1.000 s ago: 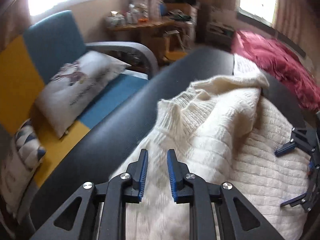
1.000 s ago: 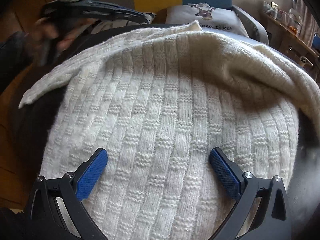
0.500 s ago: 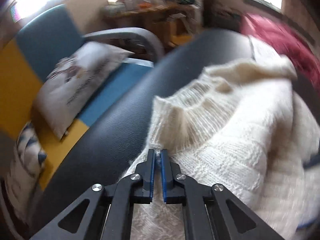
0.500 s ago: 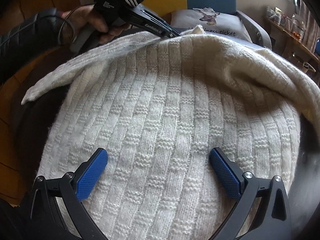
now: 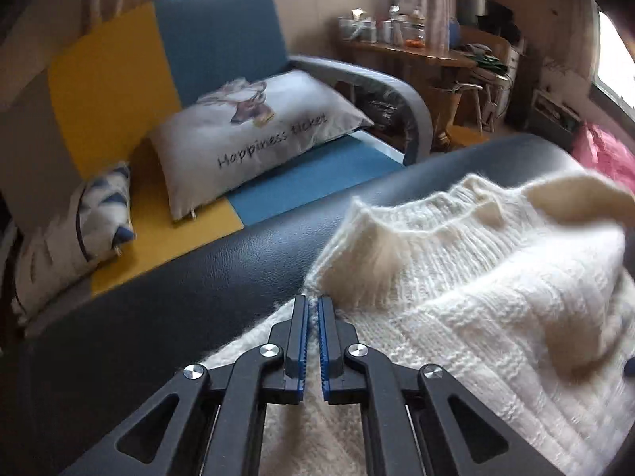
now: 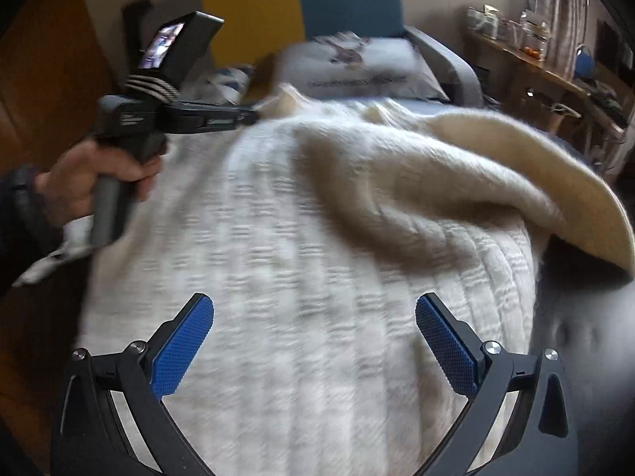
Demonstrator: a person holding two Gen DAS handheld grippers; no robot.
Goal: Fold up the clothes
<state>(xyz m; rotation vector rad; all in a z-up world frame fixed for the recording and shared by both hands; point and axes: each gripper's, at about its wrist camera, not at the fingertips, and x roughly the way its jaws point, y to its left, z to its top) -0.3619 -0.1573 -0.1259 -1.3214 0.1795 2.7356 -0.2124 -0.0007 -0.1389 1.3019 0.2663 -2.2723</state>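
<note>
your left gripper [image 5: 313,309] is pinching the edge of the cream ribbed knit sweater [image 5: 476,297] just beside its collar, low in the frame's centre. the sweater is lying spread over the dark leather surface [image 5: 190,277]. your right gripper [image 6: 313,341] is hovering above the sweater's body, blue pads [image 6: 182,345] spread wide, gripping nothing.

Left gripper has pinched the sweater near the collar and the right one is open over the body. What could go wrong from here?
1. The left gripper pinches only a thin fold of the sweater beside the collar; the fuzzy knit might slip out or stretch when lifted.
2. The right gripper is open and holds nothing, so a one-sided pull would likely drag the sweater across the smooth dark surface rather than fold it.
</note>
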